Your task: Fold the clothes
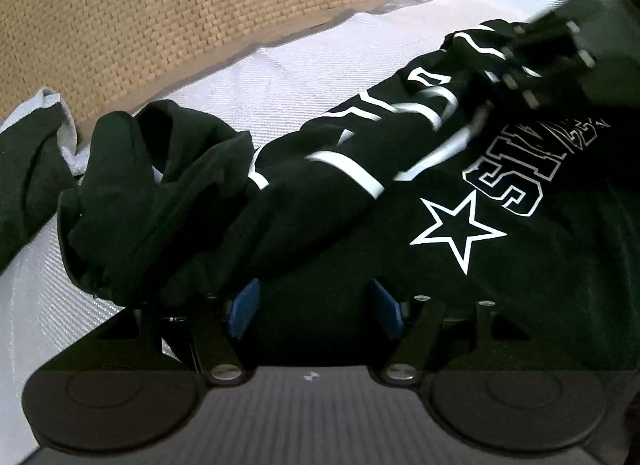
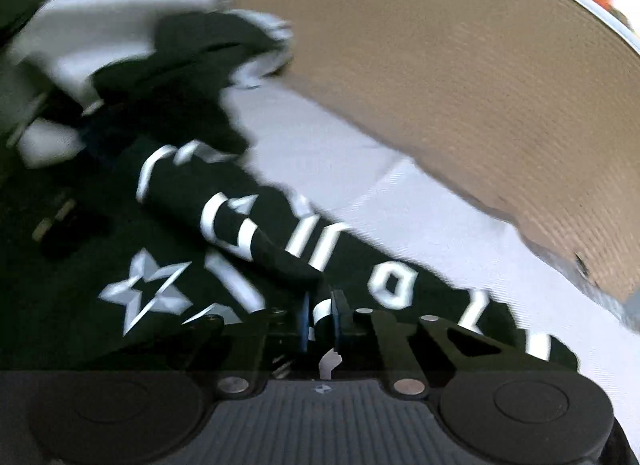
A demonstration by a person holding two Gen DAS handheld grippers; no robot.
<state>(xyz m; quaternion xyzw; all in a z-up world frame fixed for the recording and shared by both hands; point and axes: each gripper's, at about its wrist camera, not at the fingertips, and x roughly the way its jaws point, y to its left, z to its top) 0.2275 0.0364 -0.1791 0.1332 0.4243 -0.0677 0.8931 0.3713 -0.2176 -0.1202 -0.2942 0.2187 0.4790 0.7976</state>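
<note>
The left gripper [image 1: 314, 307] hangs low over a black sweatshirt [image 1: 520, 285], its blue pads [image 1: 245, 305] standing apart with dark fabric bunched up between and around them. A white-outlined star [image 1: 456, 229] sits on the chest just ahead, block lettering [image 1: 516, 173] running beyond it. A sleeve [image 1: 340, 161] with white stripes lies diagonally across the garment. At the upper right the right gripper [image 1: 548, 61] shows blurred at the sleeve's far end. Underneath lies a white cloth [image 1: 288, 77], then woven tan matting [image 1: 160, 17].
</note>
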